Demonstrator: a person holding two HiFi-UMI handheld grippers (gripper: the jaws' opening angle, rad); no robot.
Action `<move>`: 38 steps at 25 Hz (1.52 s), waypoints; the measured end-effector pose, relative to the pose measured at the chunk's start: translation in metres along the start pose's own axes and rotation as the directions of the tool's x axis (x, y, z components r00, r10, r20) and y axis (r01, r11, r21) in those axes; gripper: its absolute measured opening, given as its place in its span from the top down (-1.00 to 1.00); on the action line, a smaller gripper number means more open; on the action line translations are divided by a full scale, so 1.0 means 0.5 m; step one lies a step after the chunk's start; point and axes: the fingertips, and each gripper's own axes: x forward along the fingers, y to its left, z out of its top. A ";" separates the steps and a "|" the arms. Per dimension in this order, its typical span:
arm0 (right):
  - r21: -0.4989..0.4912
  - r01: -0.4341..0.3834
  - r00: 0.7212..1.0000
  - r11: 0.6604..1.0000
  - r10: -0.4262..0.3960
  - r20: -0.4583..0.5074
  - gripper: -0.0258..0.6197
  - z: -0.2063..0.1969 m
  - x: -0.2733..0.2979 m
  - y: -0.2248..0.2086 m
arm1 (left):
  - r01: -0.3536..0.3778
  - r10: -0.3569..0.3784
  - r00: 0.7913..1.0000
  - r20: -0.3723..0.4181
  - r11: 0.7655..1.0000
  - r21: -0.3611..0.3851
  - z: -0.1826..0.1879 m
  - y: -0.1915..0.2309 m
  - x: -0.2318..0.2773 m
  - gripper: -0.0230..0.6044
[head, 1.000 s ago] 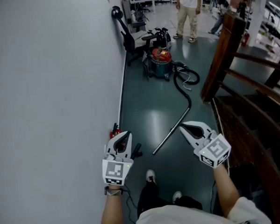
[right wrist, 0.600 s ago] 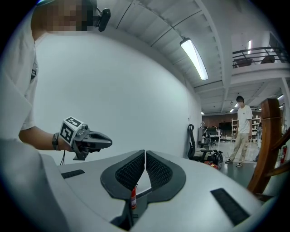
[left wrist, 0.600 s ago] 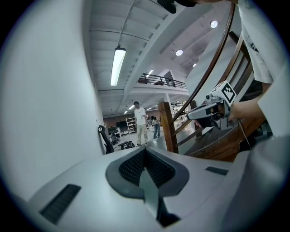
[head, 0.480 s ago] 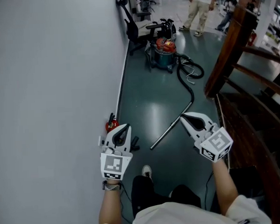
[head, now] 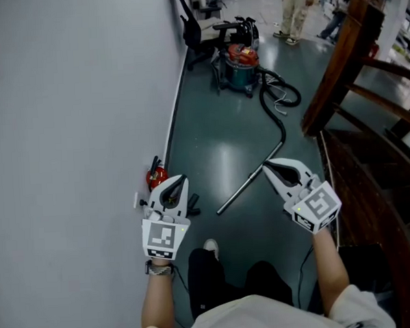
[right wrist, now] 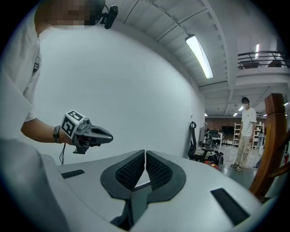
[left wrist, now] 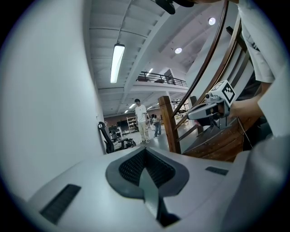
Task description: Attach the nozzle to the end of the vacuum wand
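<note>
While the vacuum wand (head: pixel 251 185) lies on the floor (head: pixel 218 145) between them, left gripper (head: pixel 176 183) and right gripper (head: pixel 270 167) hang clenched, both empty.

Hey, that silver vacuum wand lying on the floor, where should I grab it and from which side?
Probably the straight metal tube of the vacuum wand, a little back from its free end nearest you. Come from above, jaws across the tube: it lies flat on the floor, and its far end bends into the black hose.
</note>
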 end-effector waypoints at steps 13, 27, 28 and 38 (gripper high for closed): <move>-0.022 -0.010 1.000 1.000 0.009 -0.029 0.83 -0.220 0.064 0.001 | -0.009 0.009 1.000 -0.001 1.000 0.029 -0.206 -0.013 0.057 0.94; -0.057 -0.016 1.000 0.998 0.015 -0.019 0.83 -0.491 0.126 0.010 | -0.002 0.002 1.000 -0.002 0.997 0.079 -0.467 -0.054 0.114 0.94; -0.057 -0.019 1.000 0.998 0.018 -0.019 0.83 -0.510 0.131 0.013 | -0.005 0.005 1.000 -0.004 0.997 0.078 -0.488 -0.056 0.118 0.94; -0.055 -0.047 0.999 0.997 0.047 -0.003 0.83 -0.672 0.155 0.026 | -0.031 0.031 0.999 -0.006 0.997 0.072 -0.644 -0.083 0.147 0.94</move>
